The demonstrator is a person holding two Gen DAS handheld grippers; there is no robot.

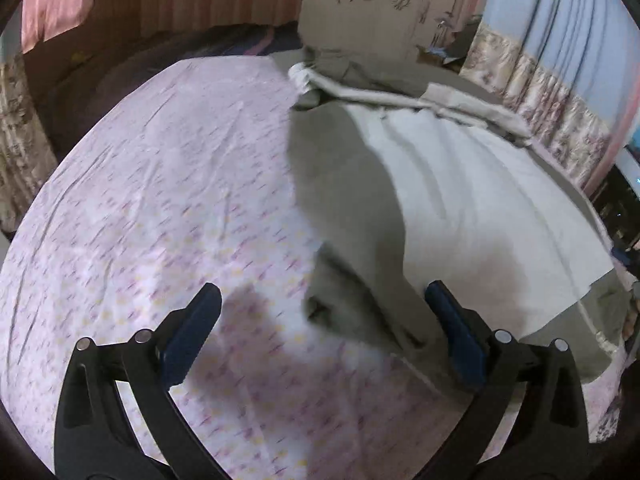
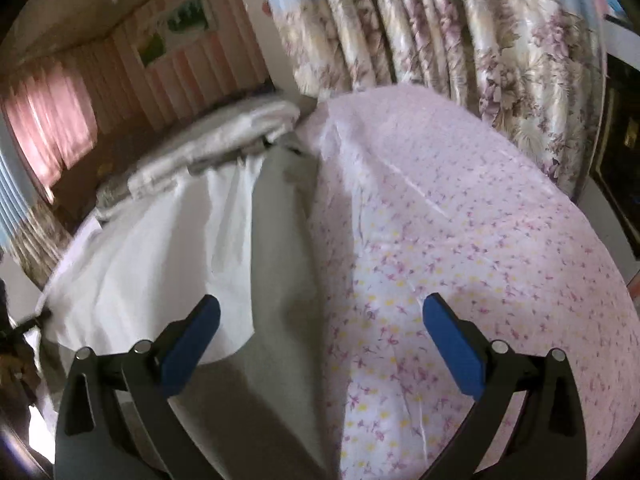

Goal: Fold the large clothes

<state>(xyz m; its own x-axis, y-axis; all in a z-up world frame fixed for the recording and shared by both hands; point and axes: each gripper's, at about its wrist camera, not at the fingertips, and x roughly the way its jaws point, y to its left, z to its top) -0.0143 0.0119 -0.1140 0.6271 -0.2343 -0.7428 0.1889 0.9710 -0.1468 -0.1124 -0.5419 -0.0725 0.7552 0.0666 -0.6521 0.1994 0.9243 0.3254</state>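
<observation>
Left claw (image 1: 322,300): blue-padded fingers spread wide, nothing between them, hovering over the bed. Right-hand finger tip sits over the near edge of the large olive-grey cloth with the white lining side (image 1: 348,184); contact or not, can't tell from this view. Left-hand finger is over bare sheet.

Right claw (image 2: 322,306): also spread wide, empty. It straddles the line where the cloth (image 2: 280,240) meets the sheet: left finger over the white lining, right finger over the floral print.

Cloth location: on the bed, lying on the pink floral-print bedsheet (image 1: 160,160). In the left wrist view it takes the right half of the bed, sheet exposed on the left. Olive-grey face shows as a band down the middle, folded over, white lining (image 1: 472,200) spread flat beside it. Near end of the olive band is bunched and wrinkled close to the left claw. Far end is rumpled into a loose ridge of pale fabric (image 1: 360,88) across the bed.

Right wrist view mirrors it: white lining (image 2: 152,248) on the left, olive band in the centre, floral bedsheet (image 2: 480,220) on the right, rumpled pale ridge at the far end.

Background: floral-patterned curtains with blue upper section (image 2: 460,40), pink curtain (image 2: 52,120), striped wall panelling (image 2: 192,64). Both frames slightly motion-blurred
</observation>
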